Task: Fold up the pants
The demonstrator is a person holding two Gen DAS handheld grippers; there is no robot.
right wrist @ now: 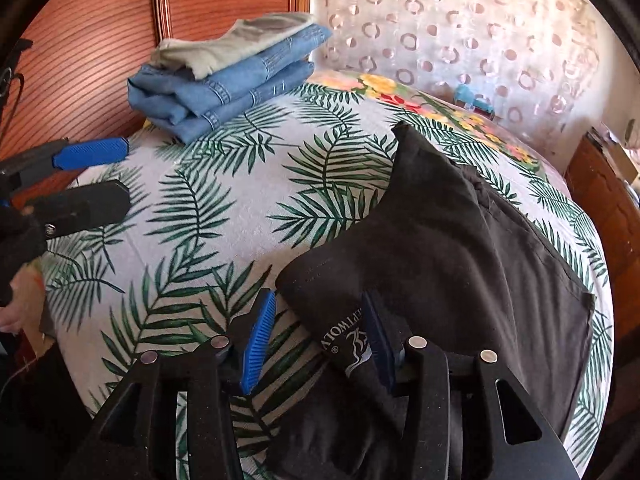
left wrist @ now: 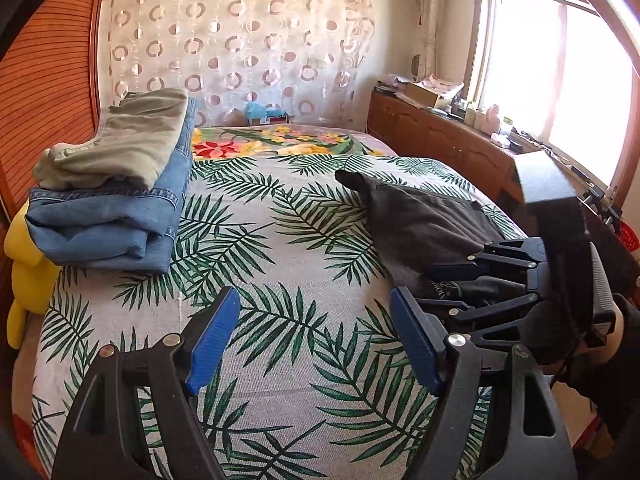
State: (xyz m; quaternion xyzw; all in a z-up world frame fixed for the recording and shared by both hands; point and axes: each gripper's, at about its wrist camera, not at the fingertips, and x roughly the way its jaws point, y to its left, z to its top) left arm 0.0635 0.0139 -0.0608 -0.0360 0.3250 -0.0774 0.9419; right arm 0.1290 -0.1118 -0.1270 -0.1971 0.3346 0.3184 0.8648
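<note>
While both tongs gape, black pants (right wrist: 460,240) lie rumpled, waistband between right tongs (right wrist: 316,344).

Open bedspread (left wrist: 280,240) between folded stack (left wrist: 120,184) and black pants (right wrist: 460,248); headboard (right wrist: 100,60) behind stack.

I am looking at a bed (left wrist: 280,216) wearing a palm-leaf cover, with a floral blanket (left wrist: 276,140) lying across its far end. A stack of folded clothes is sitting near the wooden headboard (left wrist: 44,80): blue jeans (left wrist: 116,216) underneath, a grey-green garment (left wrist: 120,140) lying on top. Something yellow (left wrist: 24,264) is poking out just beside the jeans; I cannot tell what it is. A circle-patterned curtain (left wrist: 240,40) is hanging behind the bed. Along the bright window (left wrist: 552,72), a wooden cabinet (left wrist: 436,132) is carrying assorted clutter.
</note>
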